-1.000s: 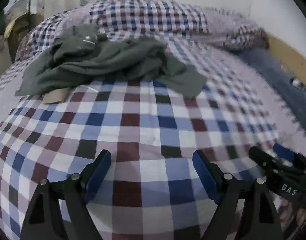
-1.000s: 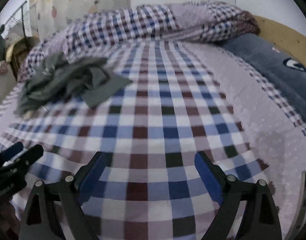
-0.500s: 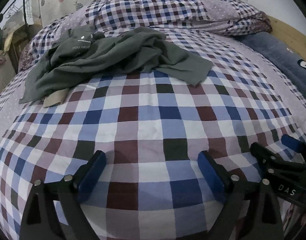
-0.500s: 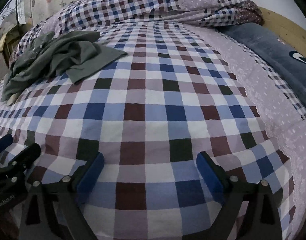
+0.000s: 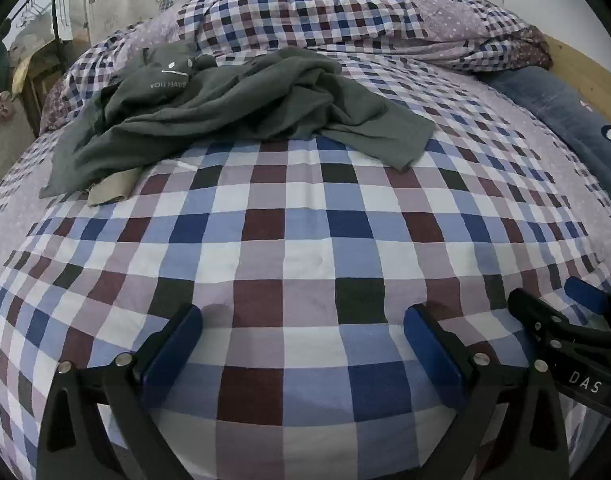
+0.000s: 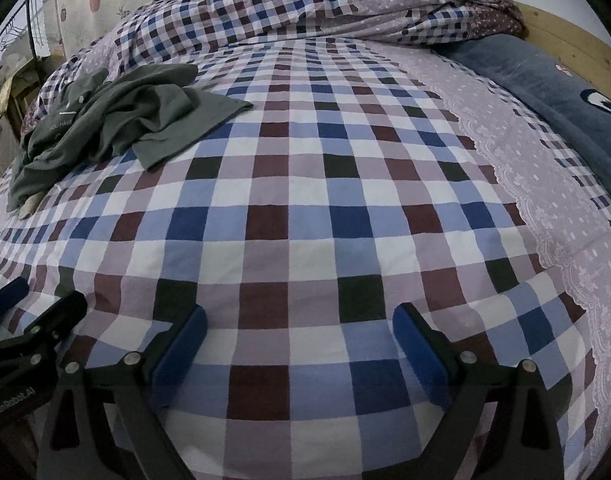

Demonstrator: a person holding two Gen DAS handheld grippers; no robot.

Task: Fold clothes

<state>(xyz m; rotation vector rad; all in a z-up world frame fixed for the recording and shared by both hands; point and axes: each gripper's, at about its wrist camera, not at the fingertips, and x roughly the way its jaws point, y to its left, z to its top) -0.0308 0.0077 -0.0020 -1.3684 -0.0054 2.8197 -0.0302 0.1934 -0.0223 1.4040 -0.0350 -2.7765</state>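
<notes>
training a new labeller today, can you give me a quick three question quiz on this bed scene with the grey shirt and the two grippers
1. True or false: the crumpled dark grey cotton shirt is held by the left gripper.
2. Multiple choice: what lies between the blue pads of the right gripper? A) a grey sleeve B) only the checked blue, maroon and white bedspread C) a tan cloth
3. Fill in: a small tan piece of fabric pokes out from under the shirt's ____ edge, as the left wrist view shows it.

Key: 1 false, the shirt lies far from the gripper, whose jaws are opening with nothing between them; 2 B; 3 lower left.
</notes>
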